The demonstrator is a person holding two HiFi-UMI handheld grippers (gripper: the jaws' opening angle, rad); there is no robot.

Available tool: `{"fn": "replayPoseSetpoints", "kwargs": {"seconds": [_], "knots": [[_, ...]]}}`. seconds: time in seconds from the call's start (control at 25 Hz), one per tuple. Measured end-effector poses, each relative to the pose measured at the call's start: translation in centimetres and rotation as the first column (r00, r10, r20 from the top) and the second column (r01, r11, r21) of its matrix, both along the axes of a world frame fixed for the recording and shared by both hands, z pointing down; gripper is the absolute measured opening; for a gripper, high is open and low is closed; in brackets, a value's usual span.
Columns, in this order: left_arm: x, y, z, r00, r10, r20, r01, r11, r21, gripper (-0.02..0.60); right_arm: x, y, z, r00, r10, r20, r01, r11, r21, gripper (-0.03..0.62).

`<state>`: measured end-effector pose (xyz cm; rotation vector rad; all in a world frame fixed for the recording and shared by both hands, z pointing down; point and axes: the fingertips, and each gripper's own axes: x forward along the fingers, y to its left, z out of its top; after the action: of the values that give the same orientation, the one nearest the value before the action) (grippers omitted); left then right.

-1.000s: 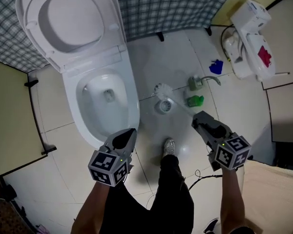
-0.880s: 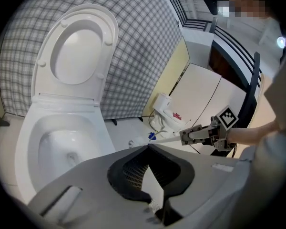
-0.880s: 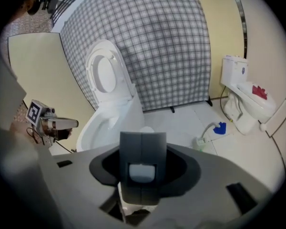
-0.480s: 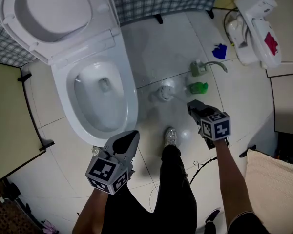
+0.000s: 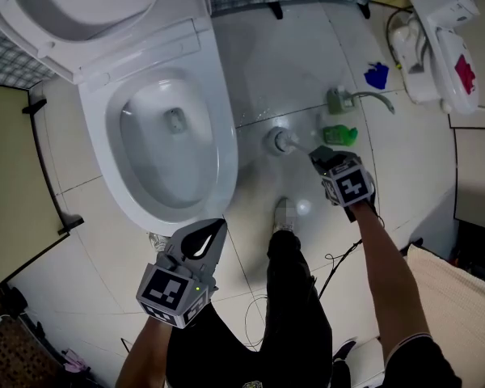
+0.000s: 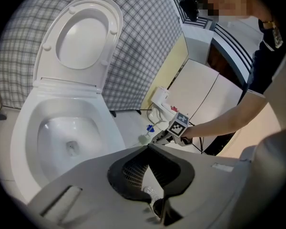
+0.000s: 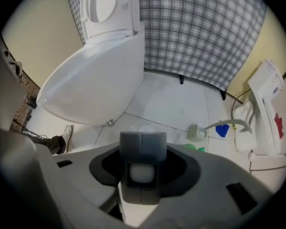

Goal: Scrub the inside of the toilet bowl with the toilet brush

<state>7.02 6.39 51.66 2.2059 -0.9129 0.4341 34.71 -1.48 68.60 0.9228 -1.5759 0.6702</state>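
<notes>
The white toilet [image 5: 226, 160] stands open with its lid up, and water lies in the bowl [image 5: 174, 120]. To its right on the floor is the round brush holder [image 5: 277, 141], with the toilet brush standing in it. My right gripper [image 5: 318, 153] points steeply down and is shut on the brush's white handle [image 7: 143, 173], which shows between its jaws [image 7: 143, 149]. My left gripper [image 5: 216, 226] hovers at the bowl's near rim, shut and holding nothing. The left gripper view shows the bowl [image 6: 62, 137] and the right gripper [image 6: 159, 137] beyond it.
A green bottle [image 5: 337, 133], a grey-green scrubber [image 5: 339, 101] and a blue item [image 5: 377, 75] lie on the tiles behind the holder. A white device [image 5: 440, 35] stands far right. A shoe [image 5: 284, 212] and a cable [image 5: 331, 269] are near. A beige partition [image 5: 8, 176] borders the left.
My right gripper has dropped toward the floor with the brush, tipping to point down. The brush head, seen above the holder before, now sits in it. My left gripper sank slightly.
</notes>
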Motion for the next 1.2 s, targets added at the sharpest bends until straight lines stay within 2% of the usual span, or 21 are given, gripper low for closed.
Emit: {"fn": "replayPoseSetpoints", "kwargs": {"seconds": [0.12, 0.36, 0.56, 0.72, 0.8, 0.88, 1.0, 1.12, 1.2], "knots": [[-0.1, -0.2, 0.0, 1.000, -0.012, 0.000, 0.012, 1.000, 0.002, 0.008, -1.6, -1.2, 0.8, 0.997, -0.073, -0.011, 0.073, 0.997, -0.005, 0.190], [-1.4, -0.8, 0.8, 0.996, -0.083, 0.015, 0.083, 0.997, -0.009, 0.008, -2.5, -2.3, 3.5, 0.994, -0.108, -0.024, 0.106, 0.993, -0.049, 0.190], [-1.5, -1.9, 1.1, 0.990, -0.144, 0.014, 0.144, 0.990, -0.007, 0.008, -2.5, -3.2, 4.6, 0.996, -0.090, -0.005, 0.090, 0.995, -0.052, 0.190], [-1.0, -2.8, 0.9, 0.987, -0.159, 0.004, 0.159, 0.987, -0.001, 0.008, -2.3, -4.0, 4.8, 0.999, -0.052, 0.006, 0.052, 0.999, 0.012, 0.202], [-1.0, -3.0, 0.8, 0.987, -0.161, 0.001, 0.161, 0.987, 0.001, 0.008, -2.1, -4.0, 4.6, 0.999, -0.033, 0.035, 0.032, 0.999, 0.026, 0.250], [-1.2, -3.1, 0.8, 0.987, -0.159, 0.003, 0.159, 0.987, 0.003, 0.008, -2.5, -4.1, 3.7, 0.997, -0.031, 0.074, 0.028, 0.999, 0.046, 0.280], [-1.8, -3.1, 0.6, 0.988, -0.154, 0.004, 0.154, 0.988, 0.021, 0.009, -2.9, -4.2, 1.0, 0.994, -0.028, 0.104, 0.019, 0.996, 0.091, 0.281], [-2.3, -3.3, -0.7, 0.987, -0.158, 0.000, 0.158, 0.987, 0.025, 0.008, -3.8, -4.1, -4.2, 0.987, -0.014, 0.159, -0.014, 0.984, 0.176, 0.281], [-2.6, -3.8, -2.7, 0.987, -0.162, -0.008, 0.162, 0.986, 0.040, 0.009, -5.7, -3.9, -9.4, 0.970, -0.018, 0.242, -0.043, 0.969, 0.244, 0.281]]}}
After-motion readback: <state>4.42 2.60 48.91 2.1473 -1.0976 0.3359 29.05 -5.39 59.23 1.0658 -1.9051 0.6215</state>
